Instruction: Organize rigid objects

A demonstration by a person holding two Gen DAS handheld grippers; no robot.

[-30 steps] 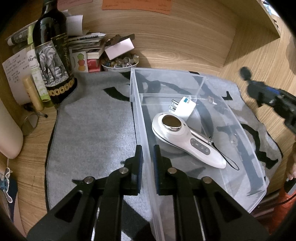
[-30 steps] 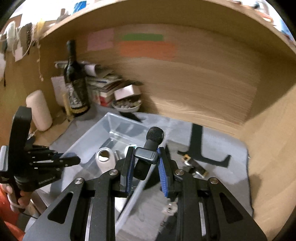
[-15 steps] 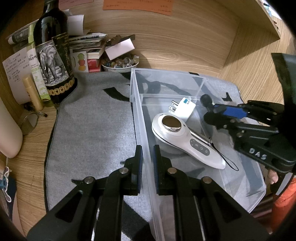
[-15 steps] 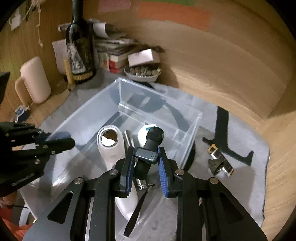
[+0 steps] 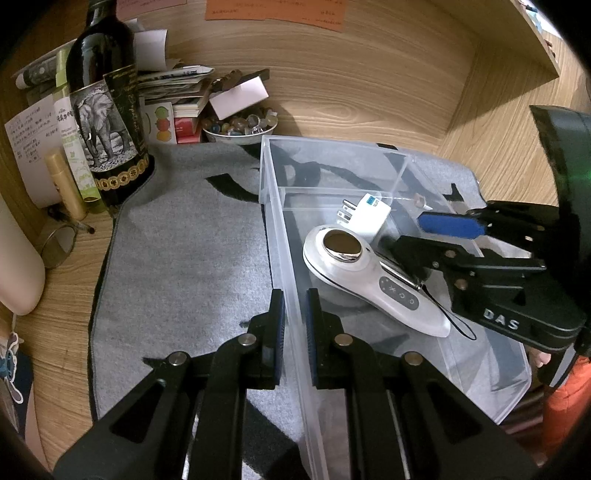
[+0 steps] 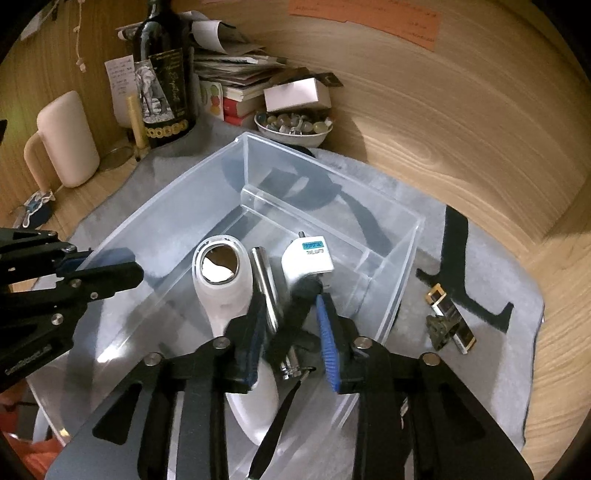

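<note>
Clear bin, frame centre: left gripper fingers clamped on its near wall to steady it; right gripper fingers just opening, apparently releasing black microphone inside.

The black piece between the right gripper's pads is motion-blurred; its form, and whether the pads still touch it, cannot be told. In the left wrist view that gripper covers the piece and the bin's far side. The bottle's neck is cut off by the top edge. Print on the orange notes and the plug's label is too small to read. The small items on the mat beside the bin cannot be identified. An orange sleeve shows only at the edge.
</note>
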